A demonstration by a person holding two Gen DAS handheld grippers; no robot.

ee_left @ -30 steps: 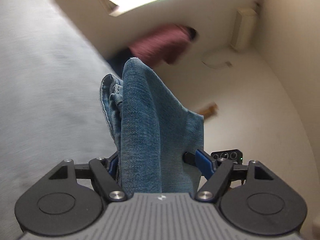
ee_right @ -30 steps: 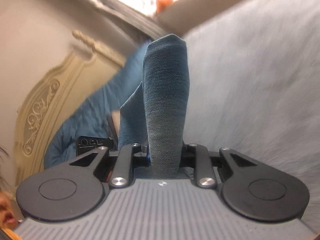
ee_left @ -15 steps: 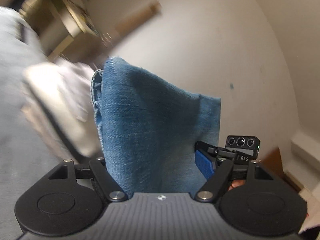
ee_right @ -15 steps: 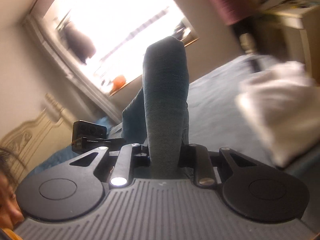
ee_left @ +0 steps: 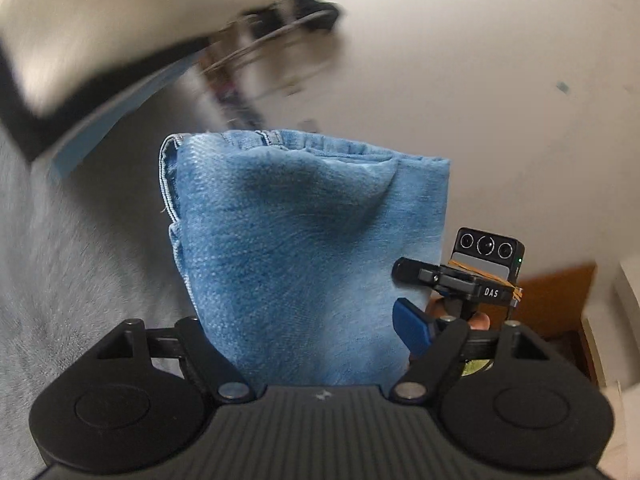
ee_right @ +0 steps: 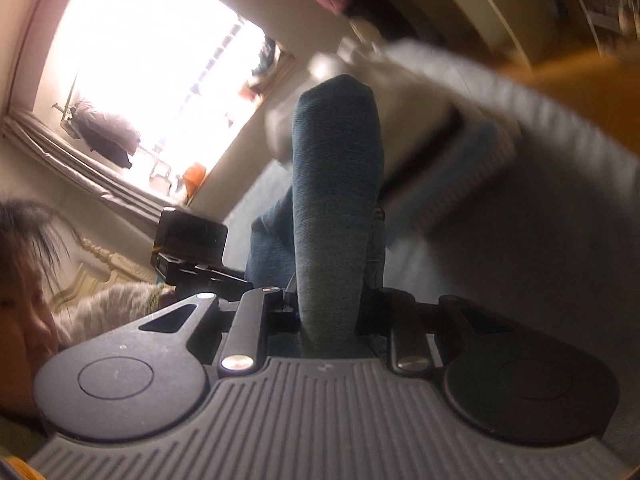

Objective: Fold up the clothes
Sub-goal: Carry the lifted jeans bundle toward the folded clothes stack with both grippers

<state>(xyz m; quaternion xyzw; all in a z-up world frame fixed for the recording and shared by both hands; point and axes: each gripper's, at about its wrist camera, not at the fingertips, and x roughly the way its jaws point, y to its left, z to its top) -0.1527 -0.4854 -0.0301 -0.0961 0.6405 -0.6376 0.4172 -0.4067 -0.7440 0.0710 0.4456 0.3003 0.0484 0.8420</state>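
Left wrist view: the left gripper [ee_left: 312, 320], its jaws opening, has a thick fold of blue jeans [ee_left: 308, 248] between them, the denim rising toward twelve o'clock over the grey bedding [ee_left: 80, 272]. Right wrist view: the right gripper [ee_right: 330, 312] is clenched on a narrow roll of the jeans [ee_right: 334, 200], standing toward twelve o'clock, with a bright window [ee_right: 152, 60] at ten o'clock.
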